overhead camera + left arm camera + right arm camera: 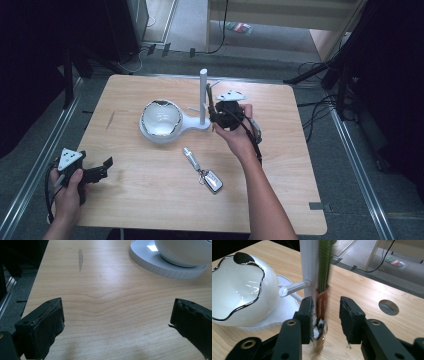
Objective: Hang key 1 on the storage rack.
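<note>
High view first: I see my right claw (214, 111) at the centre of the frame, pressed up against the white stand (203, 97) that rises from the far middle of the table (280, 190). My left claw (102, 167) sits at the lower left of the frame, near the table's left edge, well apart from everything else. A white bowl (160, 118) with a dark wavy rim rests on the stand's round base, just left of the post. A key fob with a silver cylinder (202, 170) lies on the bare wood below centre, apart from both claws.

Right gripper view shows the jaws standing narrowly apart beside the white post (309, 270). Between them hangs a strap (323, 267), green and ribbed above, with an orange-brown tab at its lower end. The tab lies against the left jaw, and something shiny and metallic sits below it; I can't quite tell whether that piece is a clasp or a ring, since it is blurred. The right jaw stands clear of the strap. A short white peg (293, 288) sticks out from the post toward the bowl (239, 290).

Left gripper view has the jaws wide apart over bare wood, holding nothing, with the stand's ribbed base (160, 267) at the upper right of the frame.
</note>
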### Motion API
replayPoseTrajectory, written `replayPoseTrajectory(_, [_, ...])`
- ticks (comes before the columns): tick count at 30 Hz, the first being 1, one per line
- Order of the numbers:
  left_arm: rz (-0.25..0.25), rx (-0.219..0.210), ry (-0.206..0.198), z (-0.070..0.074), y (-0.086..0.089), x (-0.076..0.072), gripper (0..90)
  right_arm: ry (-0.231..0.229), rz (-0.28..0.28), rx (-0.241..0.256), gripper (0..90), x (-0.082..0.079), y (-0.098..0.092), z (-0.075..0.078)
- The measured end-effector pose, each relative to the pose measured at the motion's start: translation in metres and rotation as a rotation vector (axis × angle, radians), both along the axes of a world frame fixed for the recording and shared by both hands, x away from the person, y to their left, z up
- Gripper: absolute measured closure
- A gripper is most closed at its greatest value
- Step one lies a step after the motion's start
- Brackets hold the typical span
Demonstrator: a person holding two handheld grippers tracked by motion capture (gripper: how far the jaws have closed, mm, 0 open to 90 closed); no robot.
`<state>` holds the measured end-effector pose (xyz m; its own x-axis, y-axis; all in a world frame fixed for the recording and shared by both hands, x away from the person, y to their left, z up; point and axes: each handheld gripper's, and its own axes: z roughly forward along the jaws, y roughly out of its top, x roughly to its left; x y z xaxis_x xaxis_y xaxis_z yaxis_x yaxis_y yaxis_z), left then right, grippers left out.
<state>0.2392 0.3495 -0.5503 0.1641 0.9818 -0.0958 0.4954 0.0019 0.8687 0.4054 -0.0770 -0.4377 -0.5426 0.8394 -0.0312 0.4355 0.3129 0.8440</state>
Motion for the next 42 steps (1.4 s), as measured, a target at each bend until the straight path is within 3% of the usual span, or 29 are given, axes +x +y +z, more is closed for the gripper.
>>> replayPoseTrajectory(14, [0.001, 0.0, -0.001, 0.0, 0.0, 0.0, 0.0, -0.012, -0.008, -0.049, 64.2, -0.008, -0.007, 0.005])
replayPoseTrajectory(21, [0.003, 0.006, 0.001, 0.0, -0.001, 0.0, 0.0, 0.011, -0.004, -0.089, 65.0, -0.015, -0.01, 0.009])
replayPoseTrajectory(26, [0.004, 0.008, -0.002, 0.0, -0.001, 0.0, 0.0, 0.04, -0.006, -0.123, 62.9, -0.023, -0.011, 0.011])
replayPoseTrajectory(34, [0.003, 0.009, 0.0, 0.0, -0.001, 0.0, 0.0, 0.133, 0.026, -0.16, 53.3, -0.036, -0.007, 0.011])
replayPoseTrajectory(42, [0.002, 0.006, 0.001, 0.0, -0.001, 0.0, 0.0, 0.18, 0.039, -0.189, 48.8, -0.041, -0.004, 0.005])
